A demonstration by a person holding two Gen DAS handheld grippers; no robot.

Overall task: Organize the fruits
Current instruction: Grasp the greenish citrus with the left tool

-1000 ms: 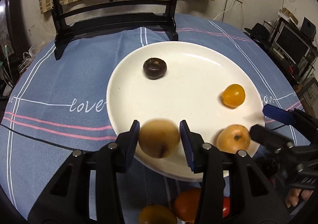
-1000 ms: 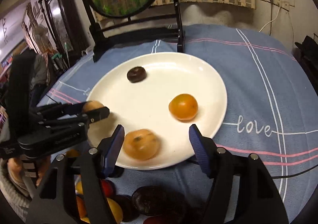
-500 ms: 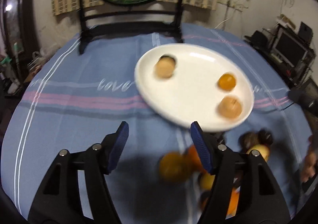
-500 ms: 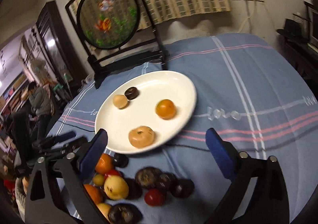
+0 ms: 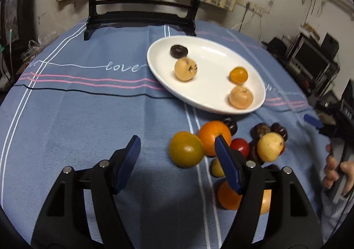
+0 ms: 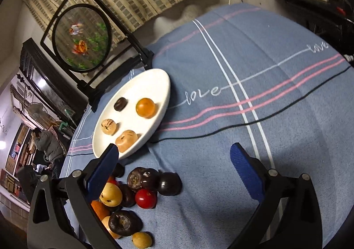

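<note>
A white plate [image 5: 210,54] on the blue cloth holds a dark fruit [image 5: 178,51], two tan fruits [image 5: 185,69] and a small orange one [image 5: 238,75]. Nearer to me lies a loose pile: a yellow-green fruit [image 5: 186,149], an orange [image 5: 213,136], a red tomato [image 5: 240,146], a yellow fruit [image 5: 270,146] and several dark ones. My left gripper [image 5: 177,141] hangs over the pile's left edge, its jaws opening and gripping nothing. My right gripper [image 6: 174,149] stands wide open and empty above the dark fruits [image 6: 141,179], with the plate [image 6: 154,81] beyond its left finger.
A round fish screen on a black stand [image 5: 141,16] stands at the table's far edge. Shelves with electronics [image 5: 309,58] fill the right side of the room. A hand [image 5: 331,171] holds the right gripper at the right. A person [image 6: 47,140] stands far off.
Both grippers let go of the tan fruits, which now lie on the plate, and drew back to the loose pile. Both jaws widened. The right wrist view has rolled.
</note>
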